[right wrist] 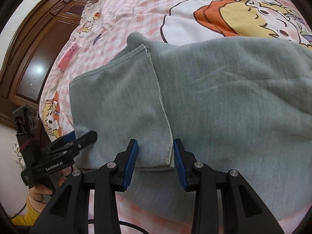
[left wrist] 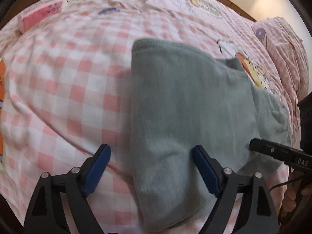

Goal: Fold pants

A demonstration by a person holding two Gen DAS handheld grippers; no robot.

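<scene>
Hovering low with its blue pads spread wide, the left hand-held gripper [left wrist: 151,167] straddles the near edge of the grey-green pants [left wrist: 187,105] without closing on anything; one pad sits over the cloth, the other over the bedspread. The right hand-held gripper [right wrist: 156,160] is also apart, though less widely, its pads on either side of the hemmed corner of the folded-over leg [right wrist: 120,105], which it frames but does not pinch. The pants lie just ahead of both tools on the pink checked bedspread [left wrist: 64,81], partly folded, with the leg laid back over the wider body of the garment and a loose bump of cloth at the far end.

The likely trouble from here is a shallow bite. If the right pads close only on the top layer at that corner, the layer beneath may stay behind and the fold will come apart as it lifts. The left tool, half off the cloth, could catch the soft bedspread along with the pants and drag both. A pink packet [left wrist: 42,13] lies well beyond, out of the way.
</scene>
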